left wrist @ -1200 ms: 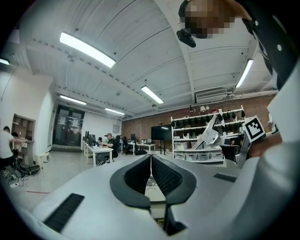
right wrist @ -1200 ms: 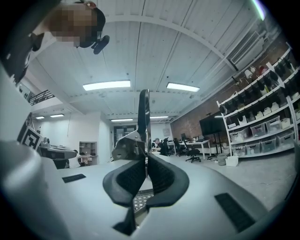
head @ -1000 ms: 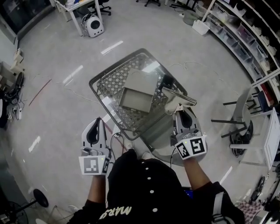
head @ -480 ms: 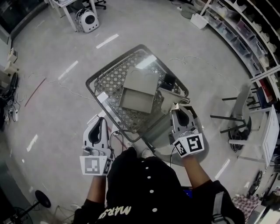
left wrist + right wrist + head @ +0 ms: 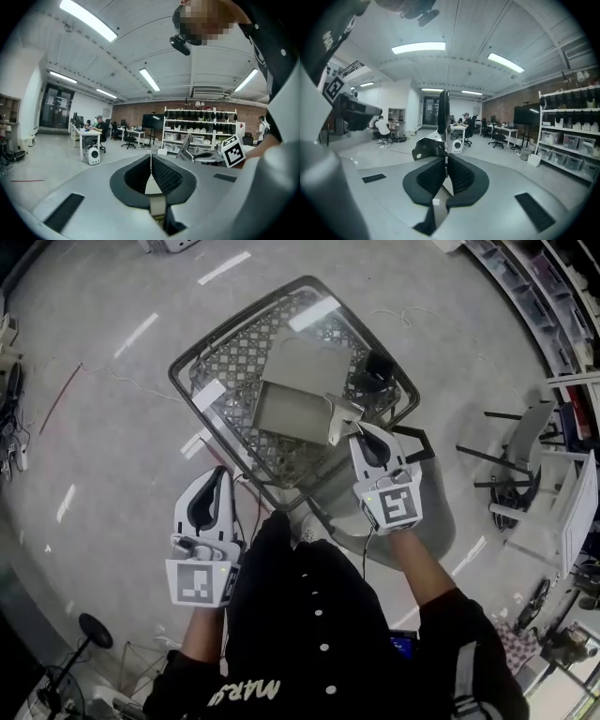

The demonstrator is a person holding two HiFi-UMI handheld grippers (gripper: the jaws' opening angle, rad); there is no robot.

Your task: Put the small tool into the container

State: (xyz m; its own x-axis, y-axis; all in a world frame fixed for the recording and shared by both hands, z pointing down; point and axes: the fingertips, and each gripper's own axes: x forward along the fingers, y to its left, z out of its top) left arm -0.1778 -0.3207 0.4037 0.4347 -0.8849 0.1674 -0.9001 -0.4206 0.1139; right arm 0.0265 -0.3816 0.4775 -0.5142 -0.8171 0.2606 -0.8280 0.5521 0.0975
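The left gripper (image 5: 218,474), at seven o'clock in the head view, and the right gripper (image 5: 356,430), at three o'clock, have pale grey shells with black ribbed pads. Each bears a white cube (image 5: 199,585) printed with black square markers. The small tool (image 5: 336,420) is silvery grey. At twelve o'clock of it, the container (image 5: 298,390) is plain dull beige-grey. The cart (image 5: 234,367) shows dark wire in a diamond lattice. The floor (image 5: 94,456) is light grey with white streaks. The person's top (image 5: 309,634) is black with white buttons and lettering.

A lattice-topped surface (image 5: 234,376) stands on the grey floor (image 5: 103,446), carrying an open grey container (image 5: 291,409) and a black object (image 5: 378,367).
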